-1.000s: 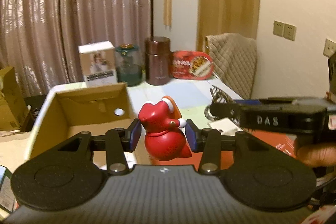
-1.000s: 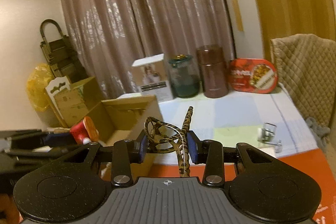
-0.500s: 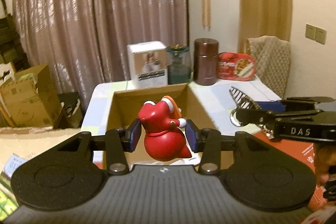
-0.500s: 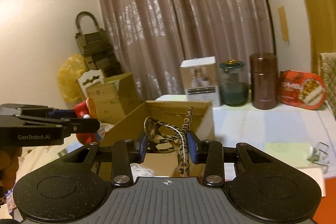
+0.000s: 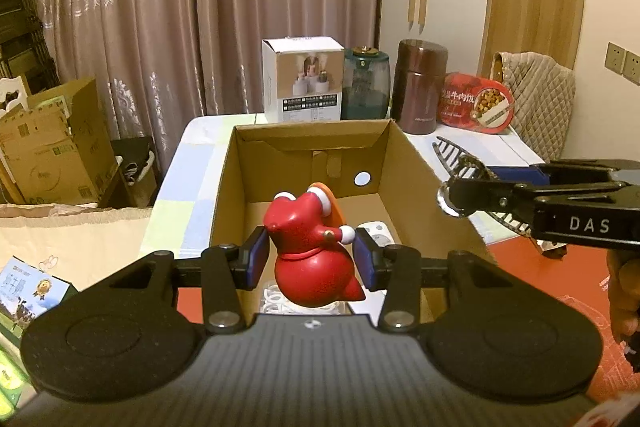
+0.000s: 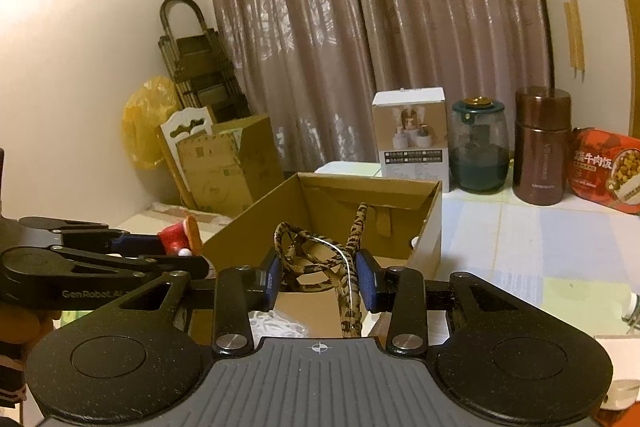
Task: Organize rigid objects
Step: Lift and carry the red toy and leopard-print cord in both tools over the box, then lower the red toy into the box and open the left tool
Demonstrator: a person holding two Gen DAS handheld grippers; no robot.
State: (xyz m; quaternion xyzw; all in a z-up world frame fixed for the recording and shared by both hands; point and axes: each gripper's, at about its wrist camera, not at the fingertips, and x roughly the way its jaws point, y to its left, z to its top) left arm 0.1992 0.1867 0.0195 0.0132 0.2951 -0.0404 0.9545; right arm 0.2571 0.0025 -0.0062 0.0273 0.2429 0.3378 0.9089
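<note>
My left gripper (image 5: 310,259) is shut on a red toy figure (image 5: 310,255) with white hands and an orange back, held above the near part of an open cardboard box (image 5: 304,141). My right gripper (image 6: 318,277) is shut on a leopard-print hair clip (image 6: 320,259), held over the box's (image 6: 368,187) near right edge. The clip also shows in the left wrist view (image 5: 460,157), and the toy in the right wrist view (image 6: 180,233). White items (image 5: 374,231) lie on the box floor.
At the back of the table stand a white product box (image 5: 302,79), a green jar (image 5: 364,83), a brown canister (image 5: 420,87) and a red food tin (image 5: 476,105). A metal clip (image 6: 632,311) lies right. Cardboard boxes (image 5: 52,143) stand on the floor at left.
Both grippers have swung left and forward with their objects, so the box now sits centred under them. The toy now hangs over the box's opening.
</note>
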